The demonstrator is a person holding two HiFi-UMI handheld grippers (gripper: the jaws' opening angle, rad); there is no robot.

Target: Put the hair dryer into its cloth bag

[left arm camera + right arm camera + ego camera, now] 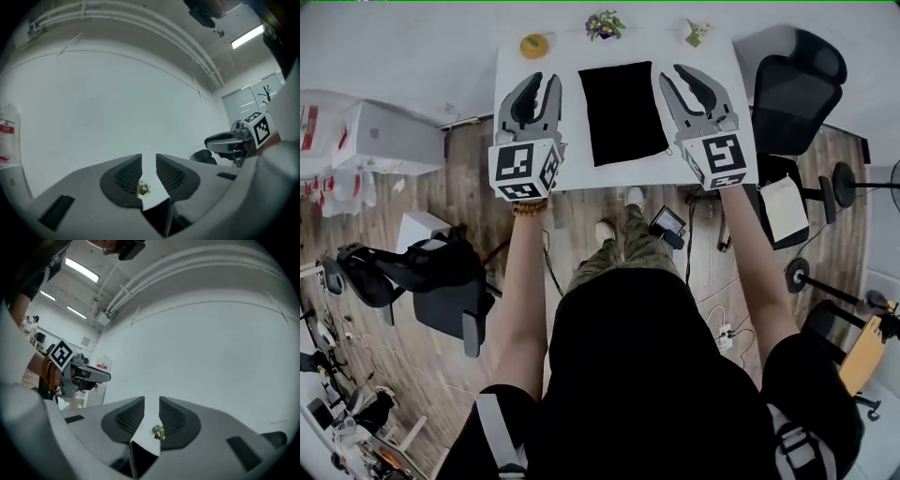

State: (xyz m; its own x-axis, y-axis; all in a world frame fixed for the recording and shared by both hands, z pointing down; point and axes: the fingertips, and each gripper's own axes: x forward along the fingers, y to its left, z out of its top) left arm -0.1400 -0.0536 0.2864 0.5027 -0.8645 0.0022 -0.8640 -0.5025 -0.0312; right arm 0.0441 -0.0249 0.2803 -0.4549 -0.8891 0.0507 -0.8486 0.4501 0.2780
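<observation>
A black cloth bag lies flat in the middle of a white table far below me. No hair dryer shows in any view. My left gripper is held high, left of the bag, jaws a little apart with nothing between them. My right gripper hangs level with it to the bag's right, also slightly open and empty. In the left gripper view the left gripper points at a white wall, with the right gripper beside it. The right gripper view shows the right gripper and the left gripper.
An orange round object, a small flower pot and a small plant stand along the table's far edge. A black office chair is right of the table, another chair on the wooden floor at left.
</observation>
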